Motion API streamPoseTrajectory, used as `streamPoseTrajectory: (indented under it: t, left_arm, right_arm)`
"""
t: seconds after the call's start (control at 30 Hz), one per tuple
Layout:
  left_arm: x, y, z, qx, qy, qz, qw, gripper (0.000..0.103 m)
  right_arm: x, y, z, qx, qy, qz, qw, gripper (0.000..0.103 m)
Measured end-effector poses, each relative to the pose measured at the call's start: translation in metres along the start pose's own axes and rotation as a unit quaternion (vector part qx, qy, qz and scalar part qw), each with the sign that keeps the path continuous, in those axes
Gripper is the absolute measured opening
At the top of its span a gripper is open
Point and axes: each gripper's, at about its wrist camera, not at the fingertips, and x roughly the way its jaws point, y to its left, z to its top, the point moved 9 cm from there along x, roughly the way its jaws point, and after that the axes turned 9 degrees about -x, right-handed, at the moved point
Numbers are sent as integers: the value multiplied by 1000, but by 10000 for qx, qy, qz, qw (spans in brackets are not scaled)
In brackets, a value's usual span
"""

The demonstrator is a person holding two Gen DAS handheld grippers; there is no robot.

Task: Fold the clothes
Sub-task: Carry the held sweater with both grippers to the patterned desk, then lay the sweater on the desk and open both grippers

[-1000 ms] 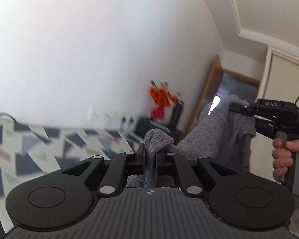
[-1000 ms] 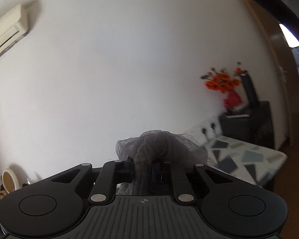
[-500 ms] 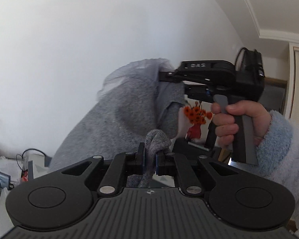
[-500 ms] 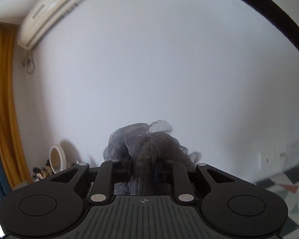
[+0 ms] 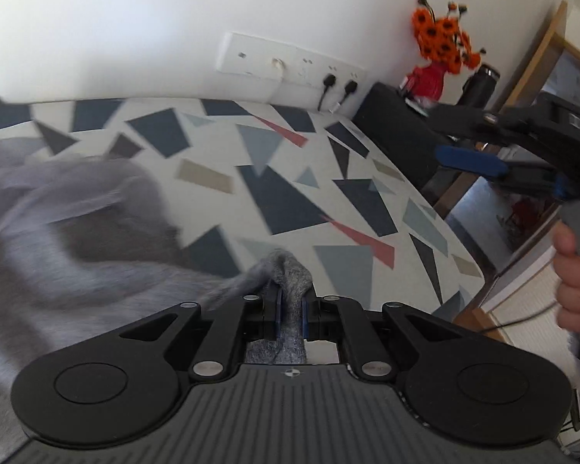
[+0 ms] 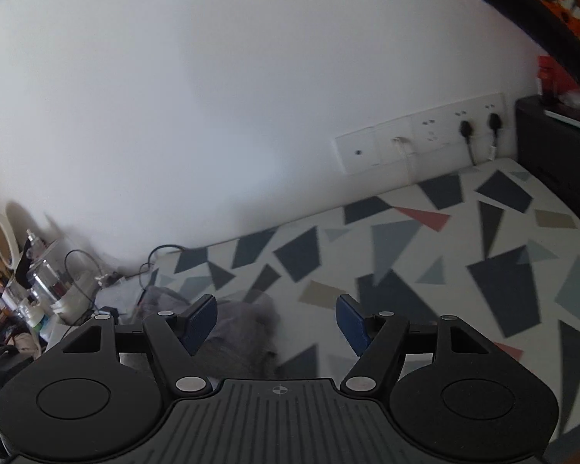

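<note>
A grey knit garment (image 5: 69,239) lies spread on the left of the patterned bed (image 5: 328,178), blurred by motion. My left gripper (image 5: 290,309) is shut on a bunched edge of it, low over the bed. My right gripper (image 6: 276,321) is open and empty, jaws wide apart, above the bed. Part of the grey garment (image 6: 239,344) shows below it. The right gripper also shows at the right of the left wrist view (image 5: 483,150), held by a hand.
A wall socket strip (image 5: 290,63) runs along the white wall behind the bed. A dark cabinet (image 5: 398,135) with orange flowers (image 5: 440,38) stands at the bed's far end. A cluttered side table (image 6: 31,294) with bottles and cables is at the left.
Both grippers have swung down from wall level to the bed. The right gripper has opened and let go of the garment, which has dropped onto the bed. The left stays shut on it.
</note>
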Motion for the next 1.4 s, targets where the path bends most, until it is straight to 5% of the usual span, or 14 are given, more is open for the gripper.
streamPoseTrajectory:
  t: [0.17,0.3,0.4,0.43,0.47,0.5,0.6,0.77,0.97,1.13,1.17,1.23,1.4]
  left_arm:
    - [81,-56,30,-63,17,24,10000,9]
    - [109,-106,68,35,-523,-72,9986,11]
    - [110,-126,85,318,-737,175,9966,38]
    - [106,-127,87,440,-742,186,9961,60]
    - [99,-125,90,541,-802,167,9952,71]
    - [90,-121,91,623,-893,155,9939,71]
    - [62,-92,95,620,-1066,298,9919,72]
    - [6,13,80,-472,-1126,892,9885,72]
    - [-42,129,41,-1583,-1116,1788,9646,72]
    - [-66,177,16,-2011,-1203,1976,9519,72]
    - [-67,183,13,-2022,-1199,1995,9513,72]
    - [-69,192,6,-1975,-1140,2018,9525,72]
    - [-64,199,-4,-1365,-913,2062,9646,72]
  right_arm:
    - [-52,-132,-13,863,-243,-396,9952,64]
    - [-71,-177,-18,1118,-343,-614,9912,64]
    - [-66,-189,-24,1185,-271,-610,9907,64]
    - [-64,-189,-25,1163,-240,-603,9911,64]
    - [-61,-188,-27,1138,-208,-587,9916,64]
    - [-58,-186,-30,1112,-173,-543,9922,64]
    - [-42,-171,-40,1093,-14,-271,9936,64]
    - [7,-122,-86,935,825,266,9918,64]
    - [65,-37,-158,423,1983,705,9767,64]
    - [101,5,-181,-258,2232,-78,9744,59]
    - [105,11,-180,-401,2166,-212,9752,54]
    - [112,21,-181,-727,2170,-509,9721,17]
    - [108,1,-164,-419,1698,-1272,9763,7]
